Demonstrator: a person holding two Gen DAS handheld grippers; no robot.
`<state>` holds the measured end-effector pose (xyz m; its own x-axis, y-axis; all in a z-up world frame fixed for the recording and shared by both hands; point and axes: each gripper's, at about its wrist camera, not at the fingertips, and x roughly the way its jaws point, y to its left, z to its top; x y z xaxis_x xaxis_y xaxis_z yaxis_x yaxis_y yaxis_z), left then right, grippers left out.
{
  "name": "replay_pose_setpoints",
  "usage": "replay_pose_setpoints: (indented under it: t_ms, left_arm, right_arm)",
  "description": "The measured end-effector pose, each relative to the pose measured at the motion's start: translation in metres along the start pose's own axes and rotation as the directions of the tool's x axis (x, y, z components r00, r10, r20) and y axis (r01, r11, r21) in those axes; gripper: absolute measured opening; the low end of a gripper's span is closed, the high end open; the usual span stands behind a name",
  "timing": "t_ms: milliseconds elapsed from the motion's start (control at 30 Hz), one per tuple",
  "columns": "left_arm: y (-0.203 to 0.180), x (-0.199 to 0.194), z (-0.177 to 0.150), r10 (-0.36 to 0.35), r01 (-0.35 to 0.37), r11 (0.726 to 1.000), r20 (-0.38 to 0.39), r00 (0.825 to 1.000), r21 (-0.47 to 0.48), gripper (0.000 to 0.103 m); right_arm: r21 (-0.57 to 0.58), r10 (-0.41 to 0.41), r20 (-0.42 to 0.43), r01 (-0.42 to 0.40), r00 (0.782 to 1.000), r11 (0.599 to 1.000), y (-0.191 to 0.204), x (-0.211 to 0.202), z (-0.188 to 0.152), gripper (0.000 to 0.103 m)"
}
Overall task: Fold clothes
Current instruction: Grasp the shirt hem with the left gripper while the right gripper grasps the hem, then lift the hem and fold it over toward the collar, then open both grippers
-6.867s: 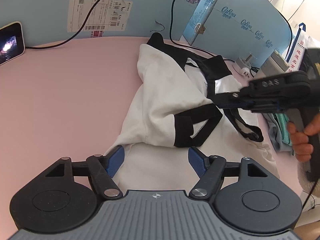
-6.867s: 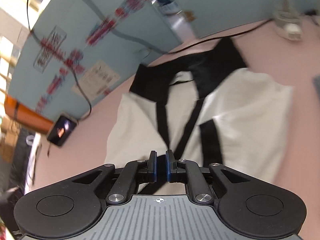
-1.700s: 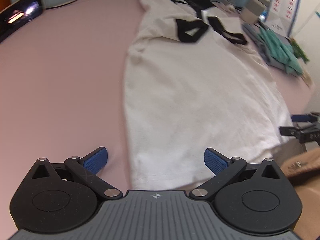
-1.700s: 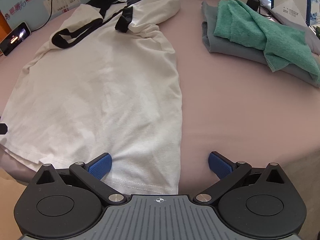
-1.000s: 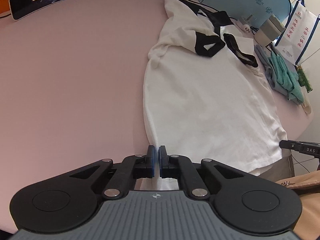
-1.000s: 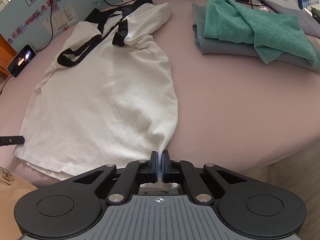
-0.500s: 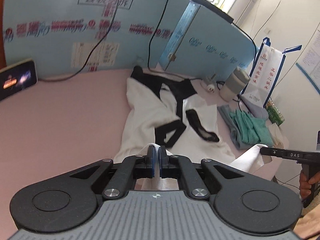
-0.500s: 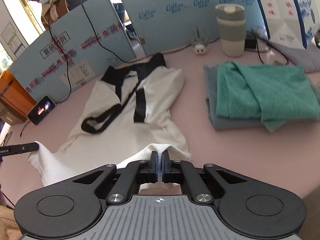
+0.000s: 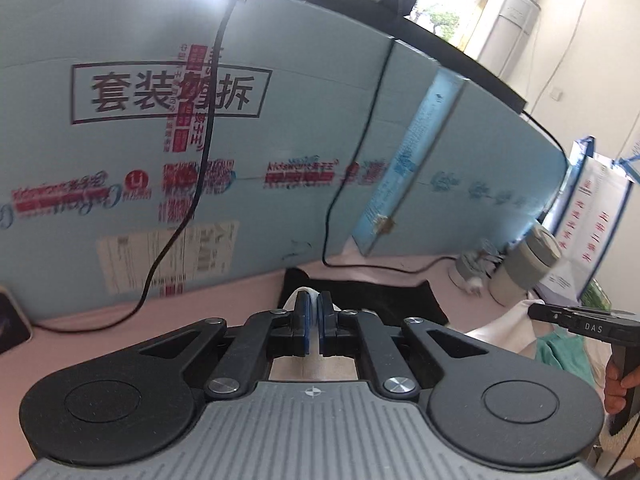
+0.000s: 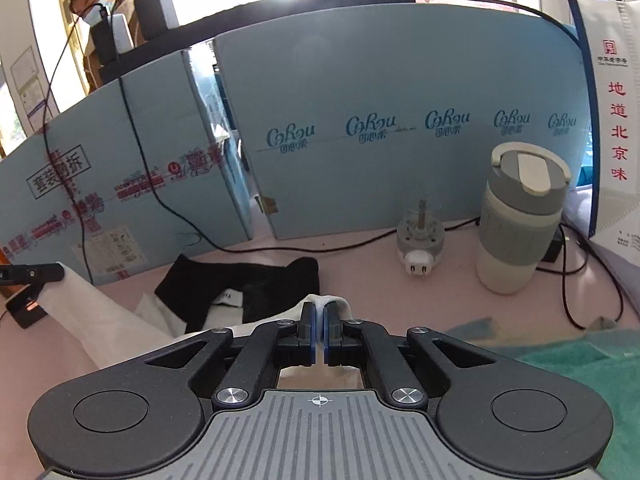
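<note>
The white shirt with a black collar lies on the pink table. My right gripper is shut on a pinch of the white hem, held just short of the collar. My left gripper is also shut on the white hem, right above the black collar. In the right wrist view the left gripper shows at the left edge with white cloth hanging from it. In the left wrist view the right gripper shows at the right, a hand on its handle. The rest of the shirt is hidden under the grippers.
Blue foam panels with black cables wall off the table's back. A grey-and-white cup and a plug adapter stand at the back right. A green towel lies right, a phone left. A person sits behind the panels.
Both grippers, still shut on the hem, have carried it up and forward over the shirt toward the collar. The views have tipped up from the shirt to the blue panels.
</note>
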<state>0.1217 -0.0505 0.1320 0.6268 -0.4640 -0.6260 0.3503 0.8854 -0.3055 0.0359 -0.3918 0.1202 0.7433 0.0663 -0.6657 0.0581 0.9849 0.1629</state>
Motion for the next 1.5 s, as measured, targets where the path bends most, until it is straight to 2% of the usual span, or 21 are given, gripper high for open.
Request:
replay_pose_setpoints:
  t_ms: [300,400,467,500,533,600,667,700,733,833,1000,1067,1167,1300,1433,1500]
  left_arm:
    - [0.013,0.065,0.018,0.092,-0.093,0.996,-0.033,0.995,-0.017,0.004]
    - [0.013,0.079,0.014,0.145,-0.144,0.989,-0.045,0.988,0.023,0.004]
    - [0.013,0.085,0.011,0.179,-0.177,0.983,-0.051,0.982,0.051,0.008]
    - [0.014,0.086,0.010,0.194,-0.191,0.980,-0.054,0.979,0.061,0.017]
    - [0.014,0.087,0.010,0.206,-0.202,0.977,-0.055,0.977,0.071,0.032]
    - [0.016,0.085,0.009,0.218,-0.213,0.973,-0.049,0.975,0.090,0.050]
    - [0.016,0.082,0.007,0.209,-0.202,0.974,-0.061,0.976,0.104,0.054]
    - [0.016,0.080,0.006,0.201,-0.193,0.975,-0.069,0.977,0.107,0.058]
    - [0.016,0.076,0.003,0.194,-0.186,0.977,-0.073,0.978,0.107,0.062]
    - [0.019,0.061,-0.009,0.175,-0.167,0.981,-0.084,0.981,0.100,0.075]
    - [0.027,0.029,-0.042,0.142,-0.138,0.990,-0.115,0.983,0.040,0.079]
    - [0.032,0.016,-0.058,0.118,-0.118,0.993,-0.120,0.986,0.006,0.080]
    - [0.035,0.003,-0.079,0.068,-0.071,0.997,-0.116,0.991,-0.027,0.080]
    - [0.031,-0.002,-0.107,-0.010,0.011,1.000,-0.083,0.996,0.009,0.080]
    - [0.020,0.001,-0.118,-0.005,0.016,0.996,-0.131,0.991,0.082,0.080]
    - [0.018,0.000,-0.124,-0.019,0.030,0.996,-0.127,0.992,0.085,0.080]
  right_arm:
    - [0.049,-0.034,-0.012,0.035,0.999,0.998,-0.020,0.063,0.030,0.004]
    - [0.049,-0.056,-0.034,0.057,0.998,0.997,-0.022,0.080,0.029,0.010]
    - [0.043,-0.079,-0.051,0.082,0.996,0.996,-0.023,0.089,0.027,0.011]
    - [0.044,-0.091,-0.063,0.094,0.994,0.995,-0.025,0.093,0.025,0.011]
    - [0.047,-0.104,-0.073,0.107,0.992,0.993,-0.027,0.096,0.024,0.012]
    - [0.052,-0.131,-0.073,0.135,0.989,0.990,-0.030,0.098,0.022,0.012]
    - [0.061,-0.169,-0.068,0.173,0.983,0.983,-0.035,0.096,0.020,0.022]
    - [0.068,-0.186,-0.067,0.190,0.980,0.979,-0.037,0.095,0.020,0.034]
    - [0.080,-0.194,-0.070,0.200,0.978,0.977,-0.040,0.094,0.018,0.041]
    - [0.117,-0.177,-0.075,0.185,0.981,0.976,-0.044,0.083,0.012,0.041]
    - [0.126,-0.147,-0.093,0.158,0.985,0.979,-0.038,0.058,-0.009,0.042]
    - [0.125,-0.130,-0.114,0.144,0.985,0.982,-0.036,0.048,-0.022,0.047]
    - [0.104,-0.104,-0.145,0.120,0.984,0.987,-0.029,0.028,-0.047,0.048]
    - [0.038,-0.077,-0.209,0.087,0.975,0.995,-0.017,0.004,-0.078,0.048]
    - [-0.058,-0.032,-0.228,0.019,0.973,0.998,-0.006,-0.004,-0.100,0.048]
    - [-0.086,-0.017,-0.232,-0.003,0.973,0.996,-0.002,-0.004,-0.105,0.048]
